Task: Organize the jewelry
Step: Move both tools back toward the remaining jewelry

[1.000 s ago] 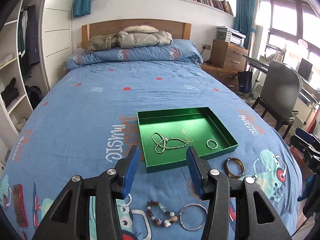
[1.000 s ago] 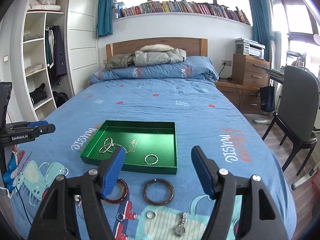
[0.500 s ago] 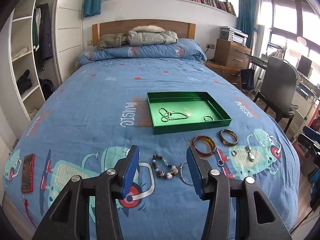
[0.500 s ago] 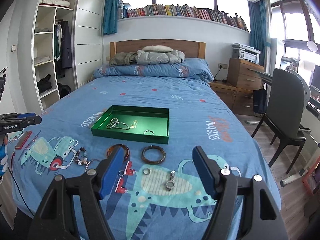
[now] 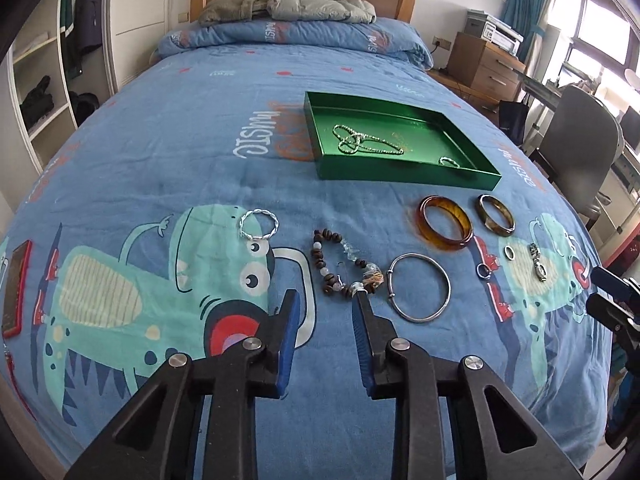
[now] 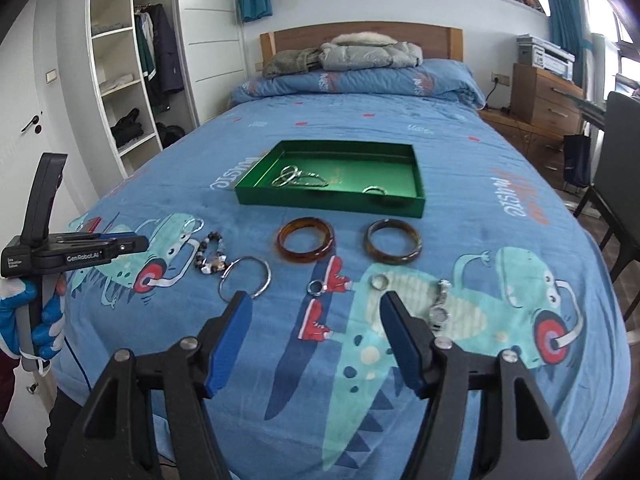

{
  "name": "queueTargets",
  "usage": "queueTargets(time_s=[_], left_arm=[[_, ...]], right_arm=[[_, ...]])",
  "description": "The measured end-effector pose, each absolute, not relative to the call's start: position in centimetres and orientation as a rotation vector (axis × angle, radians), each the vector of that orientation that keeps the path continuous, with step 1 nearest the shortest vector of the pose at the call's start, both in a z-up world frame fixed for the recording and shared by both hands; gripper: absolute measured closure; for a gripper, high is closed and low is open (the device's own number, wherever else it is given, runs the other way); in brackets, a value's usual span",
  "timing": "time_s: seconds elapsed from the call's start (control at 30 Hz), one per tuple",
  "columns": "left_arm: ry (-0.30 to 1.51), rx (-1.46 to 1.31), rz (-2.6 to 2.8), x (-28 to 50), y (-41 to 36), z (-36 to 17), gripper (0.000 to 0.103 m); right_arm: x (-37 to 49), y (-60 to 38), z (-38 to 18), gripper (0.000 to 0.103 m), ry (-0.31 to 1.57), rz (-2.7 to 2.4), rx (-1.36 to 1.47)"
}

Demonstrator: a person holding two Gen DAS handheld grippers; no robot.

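A green tray [image 5: 400, 172] on the blue bed holds a chain necklace [image 5: 360, 142] and a small bracelet [image 5: 450, 161]. My left gripper [image 5: 326, 298] hovers just short of a beaded bracelet [image 5: 340, 264], its jaws closing with only bedcover between them. Beside it lie a silver bangle [image 5: 420, 292] and a twisted silver bracelet [image 5: 259, 224]. My right gripper [image 6: 316, 300] is open and narrowing, empty, just behind a small ring [image 6: 316, 287]. A second ring [image 6: 378, 281], a watch [image 6: 440, 304], an amber bangle [image 6: 306, 240] and a dark bangle [image 6: 392, 242] lie ahead of it.
A red flat object [image 5: 16, 284] lies at the bed's left edge. Jackets [image 6: 360, 54] are piled at the headboard. A chair [image 5: 576, 152] and a wooden dresser [image 6: 548, 98] stand right of the bed, open shelves [image 6: 124, 80] left. A gloved hand [image 6: 24, 320] holds the left gripper.
Both grippers drew back from the tray, then sank toward the loose jewellery at the foot of the bed. The left jaws have narrowed markedly and the right jaws slightly.
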State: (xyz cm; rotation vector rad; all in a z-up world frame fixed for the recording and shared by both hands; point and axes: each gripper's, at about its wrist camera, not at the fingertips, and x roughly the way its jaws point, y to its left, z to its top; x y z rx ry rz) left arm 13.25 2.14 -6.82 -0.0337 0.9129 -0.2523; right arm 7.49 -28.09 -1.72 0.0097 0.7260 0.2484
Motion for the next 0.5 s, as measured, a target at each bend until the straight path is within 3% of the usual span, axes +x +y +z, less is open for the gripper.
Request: queueTargets(time_s=[0.13, 0.5], left_arm=[[0.950, -0.055, -0.255, 15.1, 2.1, -8.5, 0.077], [1.033, -0.067, -0.244, 19.8, 0.9, -12.1, 0.080]], right_arm=[[10.4, -25.8, -4.4, 0.051, 0.791, 0.312, 0.014], [17.0, -21.6, -9.4, 0.060, 0.905, 0.408, -0.022]])
